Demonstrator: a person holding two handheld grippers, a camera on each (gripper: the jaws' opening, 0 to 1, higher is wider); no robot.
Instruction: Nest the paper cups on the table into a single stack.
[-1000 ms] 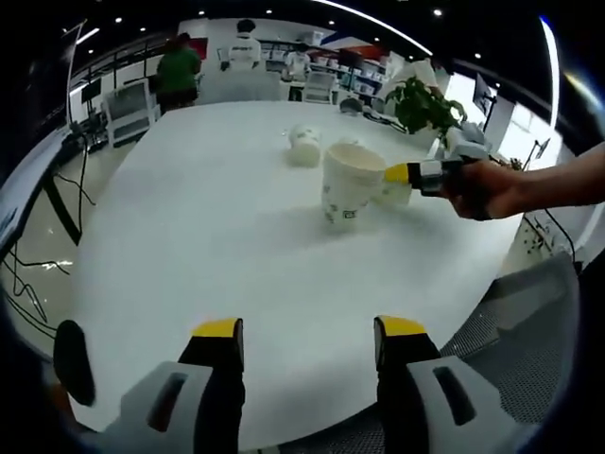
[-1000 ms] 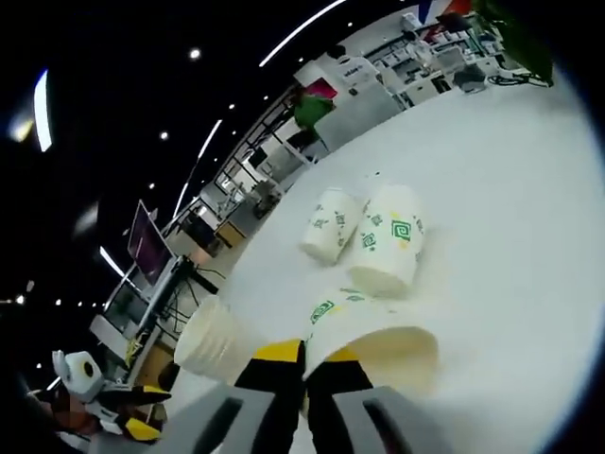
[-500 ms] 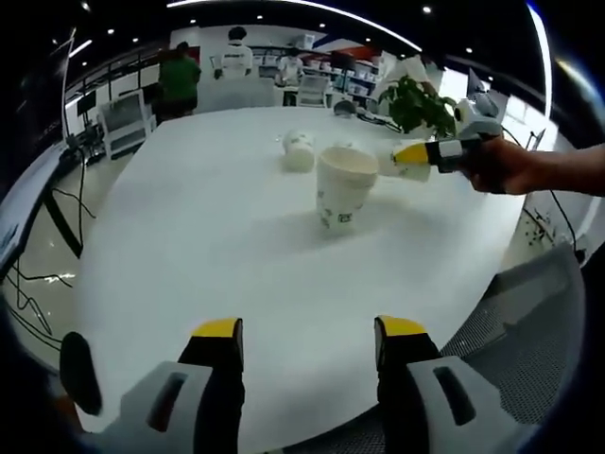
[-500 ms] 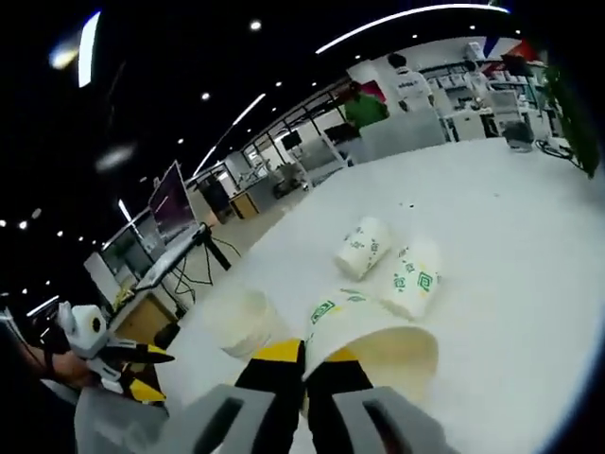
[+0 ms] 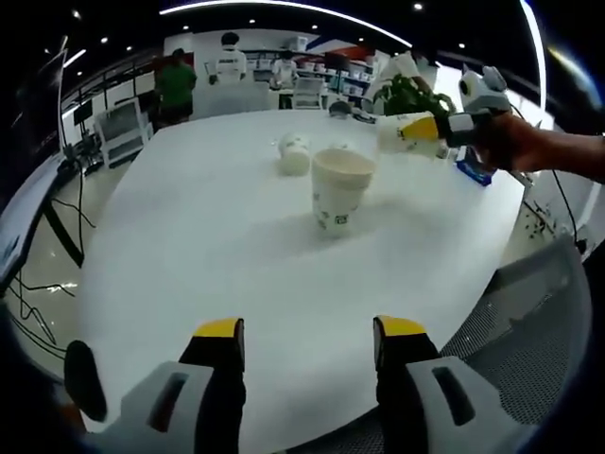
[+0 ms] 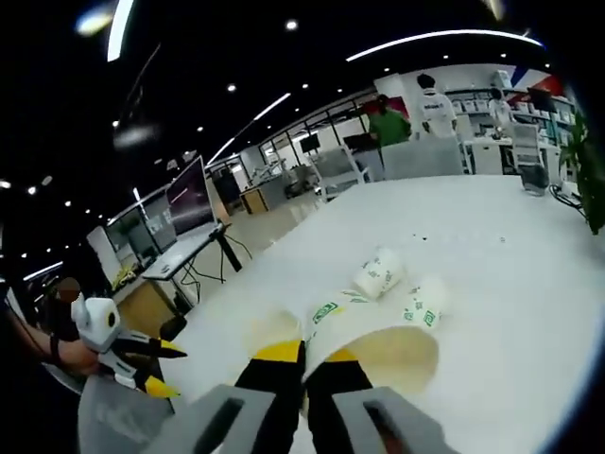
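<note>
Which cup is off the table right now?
The cup clamped in the right gripper, held in the air. The upright cup and the two lying cups rest on the table.

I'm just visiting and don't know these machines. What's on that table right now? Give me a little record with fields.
Surface: white table
Standing cup: one upright paper cup, mouth up, near the table's middle
Lying cups: two cups on their sides further back
Held cup: a paper cup pinched by its rim in the right tongs, lifted above the table
Left tongs: open, holding nothing, at the near edge
Background: a potted plant, people standing by desks
</note>
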